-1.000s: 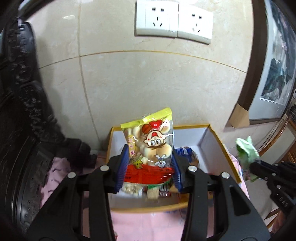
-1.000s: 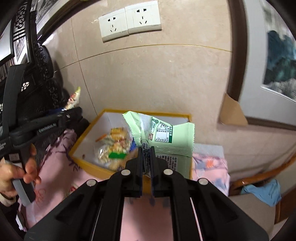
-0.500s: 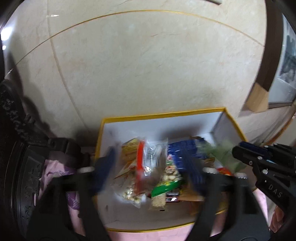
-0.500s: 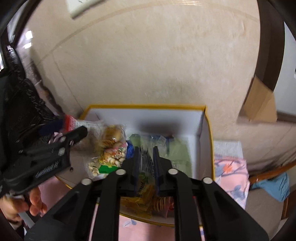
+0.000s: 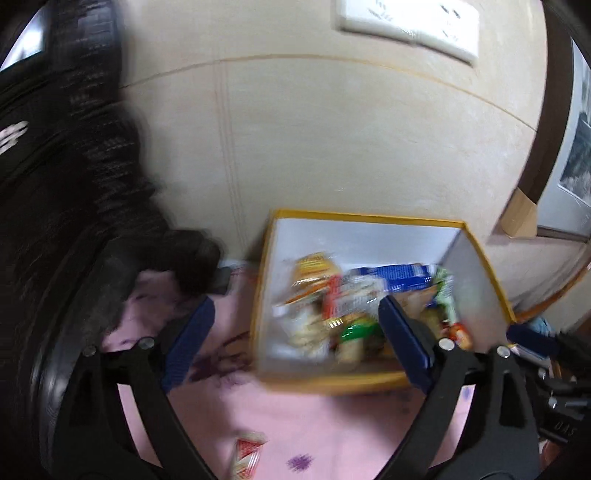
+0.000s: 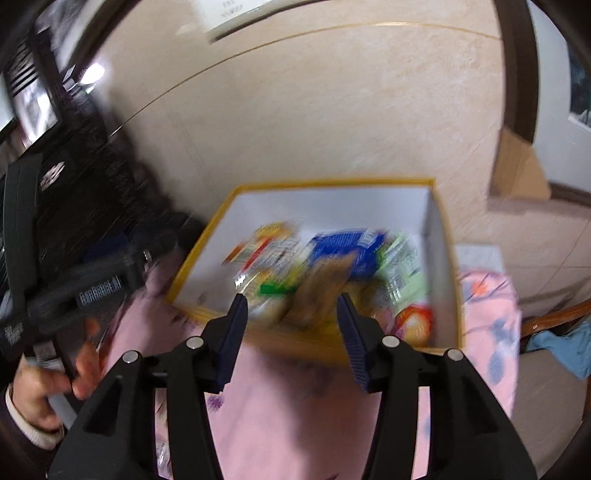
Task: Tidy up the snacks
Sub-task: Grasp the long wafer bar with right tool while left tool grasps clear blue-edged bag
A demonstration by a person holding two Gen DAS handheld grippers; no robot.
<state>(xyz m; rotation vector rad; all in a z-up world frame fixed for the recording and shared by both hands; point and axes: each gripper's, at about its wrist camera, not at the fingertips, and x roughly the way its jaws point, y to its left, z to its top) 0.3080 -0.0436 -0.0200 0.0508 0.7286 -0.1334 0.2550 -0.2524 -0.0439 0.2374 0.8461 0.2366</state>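
Note:
A yellow-rimmed white box (image 5: 354,236) (image 6: 439,236) stands on a pink cloth against the wall and holds several snack packets. Among them are a blue packet (image 5: 391,275) (image 6: 343,249), a pale green packet (image 6: 400,266) and a yellow-and-red bun packet (image 5: 314,269) (image 6: 266,240). My left gripper (image 5: 295,343) is open and empty, just in front of the box. My right gripper (image 6: 291,336) is open and empty at the box's near rim. One small red-and-white snack (image 5: 245,456) lies on the cloth below the left gripper. Both views are blurred.
The pink flowered cloth (image 5: 325,424) (image 6: 295,424) covers the surface. Dark carved furniture (image 5: 55,184) stands at the left. A tiled wall with sockets (image 5: 406,26) is behind the box. A cardboard piece (image 6: 517,170) leans at the right. The left gripper's handle and hand show in the right view (image 6: 55,306).
Both grippers let go of their packets, the bun packet and the green packet, which now lie in the box. Both jaws have opened and drawn back toward the near side.

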